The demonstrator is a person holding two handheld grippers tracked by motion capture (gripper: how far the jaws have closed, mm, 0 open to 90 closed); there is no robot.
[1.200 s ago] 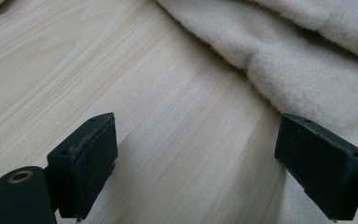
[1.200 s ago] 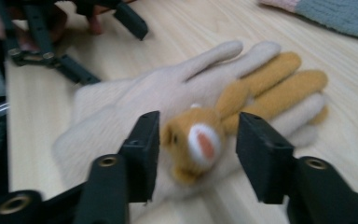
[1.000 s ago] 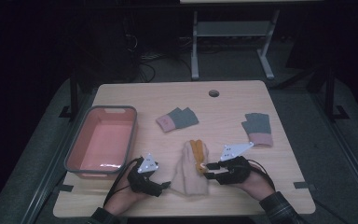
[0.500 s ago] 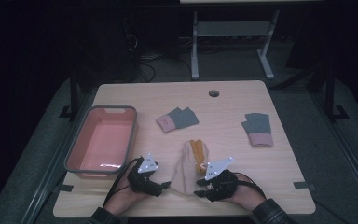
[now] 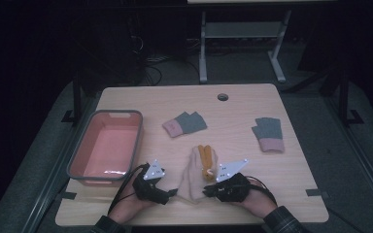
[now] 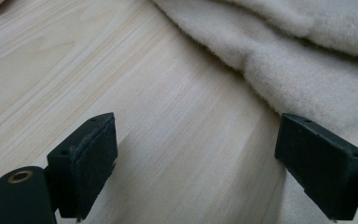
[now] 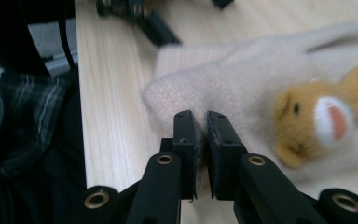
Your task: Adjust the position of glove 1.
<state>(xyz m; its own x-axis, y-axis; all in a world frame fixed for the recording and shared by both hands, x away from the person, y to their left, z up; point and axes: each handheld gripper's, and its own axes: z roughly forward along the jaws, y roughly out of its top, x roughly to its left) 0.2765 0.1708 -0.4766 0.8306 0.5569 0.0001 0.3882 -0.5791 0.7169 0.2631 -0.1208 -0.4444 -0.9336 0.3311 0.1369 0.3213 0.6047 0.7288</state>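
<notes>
Cream fleece mitten (image 5: 194,174) with an orange animal face — lies at the near middle of the surface (image 5: 233,121), between both hands. Right tongs (image 7: 202,122): jaws have just been closing, now pinched narrow on its near edge. Left tongs (image 6: 193,154): wide, empty, just beside the fleece. Step in hand: securing the mitten. Next, likely — the left closes, then both lift toward the pink basin (image 5: 77,160) at the left.

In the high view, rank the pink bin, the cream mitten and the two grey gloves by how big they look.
1. pink bin, clearly largest.
2. cream mitten, in front between the grippers.
3. The grey glove in the middle and the grey glove on the right look about alike, so they stay unranked.
</notes>
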